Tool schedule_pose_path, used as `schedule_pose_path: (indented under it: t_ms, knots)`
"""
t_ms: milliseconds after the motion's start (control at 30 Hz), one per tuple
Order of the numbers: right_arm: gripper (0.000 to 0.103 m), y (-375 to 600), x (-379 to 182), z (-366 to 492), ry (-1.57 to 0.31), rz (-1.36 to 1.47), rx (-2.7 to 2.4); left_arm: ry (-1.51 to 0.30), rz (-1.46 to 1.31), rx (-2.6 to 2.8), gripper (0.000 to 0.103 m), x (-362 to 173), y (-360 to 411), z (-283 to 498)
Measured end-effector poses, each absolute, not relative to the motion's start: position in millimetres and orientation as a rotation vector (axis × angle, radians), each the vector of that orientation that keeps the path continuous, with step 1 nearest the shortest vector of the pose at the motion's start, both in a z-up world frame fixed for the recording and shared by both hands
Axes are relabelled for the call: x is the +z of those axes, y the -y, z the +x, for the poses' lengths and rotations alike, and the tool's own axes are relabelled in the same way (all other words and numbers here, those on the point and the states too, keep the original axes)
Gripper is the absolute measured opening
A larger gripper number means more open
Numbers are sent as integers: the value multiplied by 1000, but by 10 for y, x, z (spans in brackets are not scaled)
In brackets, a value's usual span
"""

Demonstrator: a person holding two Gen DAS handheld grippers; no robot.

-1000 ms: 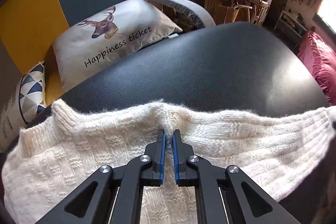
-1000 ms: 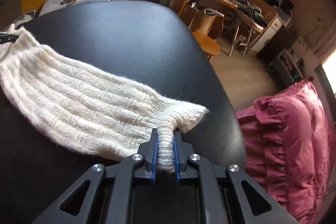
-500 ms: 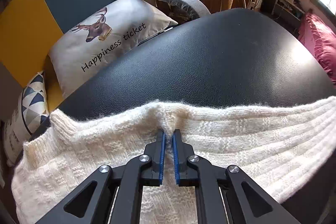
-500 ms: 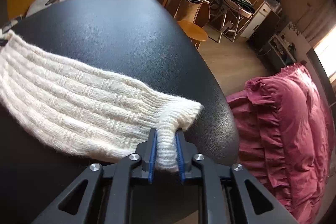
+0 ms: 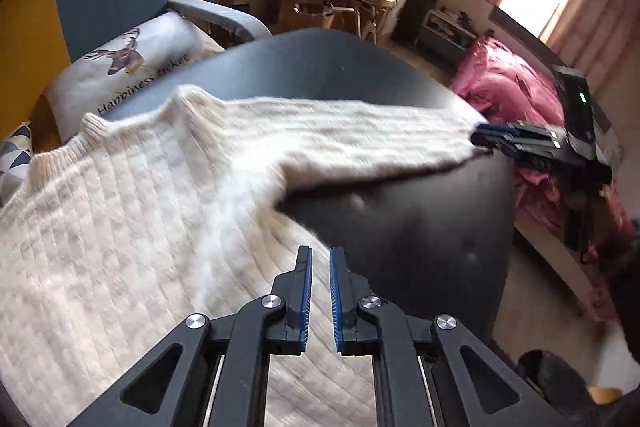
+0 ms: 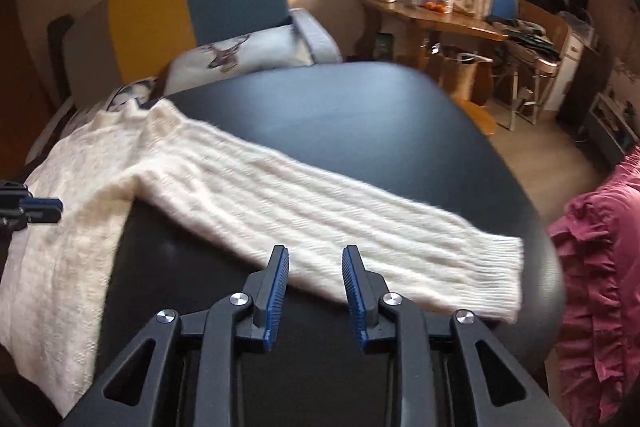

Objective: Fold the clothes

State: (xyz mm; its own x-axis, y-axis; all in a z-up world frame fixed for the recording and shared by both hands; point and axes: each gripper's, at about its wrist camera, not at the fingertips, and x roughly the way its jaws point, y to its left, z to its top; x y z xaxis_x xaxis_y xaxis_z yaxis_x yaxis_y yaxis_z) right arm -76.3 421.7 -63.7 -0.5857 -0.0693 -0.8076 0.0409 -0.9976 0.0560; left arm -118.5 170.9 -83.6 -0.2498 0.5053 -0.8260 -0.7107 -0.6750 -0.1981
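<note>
Sweater (image 6: 224, 195), cream and knitted, is now lying loose on the black table (image 6: 340, 107) with its sleeve (image 6: 360, 227) stretched out flat toward the right edge, since both grippers have let go of the knit they were pinching half a second ago. Left gripper (image 5: 319, 291) is hovering above the body panel with its jaws only narrowly parted and empty, while the right gripper (image 6: 315, 291) is hanging wider open just short of the sleeve, so the garment seems spread and awaiting a fold. Nothing is blocking the tabletop, though a deer-print cushion (image 5: 132, 67) and pink bedding (image 6: 600, 247) are crowding its edges.
</note>
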Motion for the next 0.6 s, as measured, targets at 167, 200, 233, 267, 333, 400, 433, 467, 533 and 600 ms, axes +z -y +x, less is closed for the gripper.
schedule_pose_path:
  t_ms: [167,200,233,267,333,400,433,467,533,600]
  knots:
    - [28,-3743,-926,-798,186,1438,-2607,-287,-1351,1788,11,-1182,-1947,-561]
    - [28,-3681,-967,-767,217,1440,-2583,-293,-1373,1772,12,-1230,-1989,-490]
    - [28,-3619,-1005,-733,246,1442,-2561,-331,-1388,1783,17,-1274,-2031,-438]
    - [28,-3571,-1015,-666,262,1438,-2548,-361,-1400,1792,19,-1311,-2068,-390]
    - [28,-3528,-1042,-532,302,1439,-2530,-277,-1385,1786,20,-1266,-2023,-368]
    - [28,-3520,-1101,-384,354,1452,-2520,-194,-1369,1778,20,-1221,-1978,-347]
    - [28,-3526,-1132,-312,384,1459,-2516,-153,-1360,1774,20,-1198,-1956,-336]
    - [28,-3534,-1163,-255,408,1461,-2515,-112,-1351,1769,18,-1175,-1934,-326]
    - [28,-3551,-1223,-143,456,1463,-2514,-30,-1333,1758,6,-1130,-1889,-305]
    - [28,-3586,-1223,-53,507,1434,-2524,51,-1313,1745,3,-1085,-1845,-283]
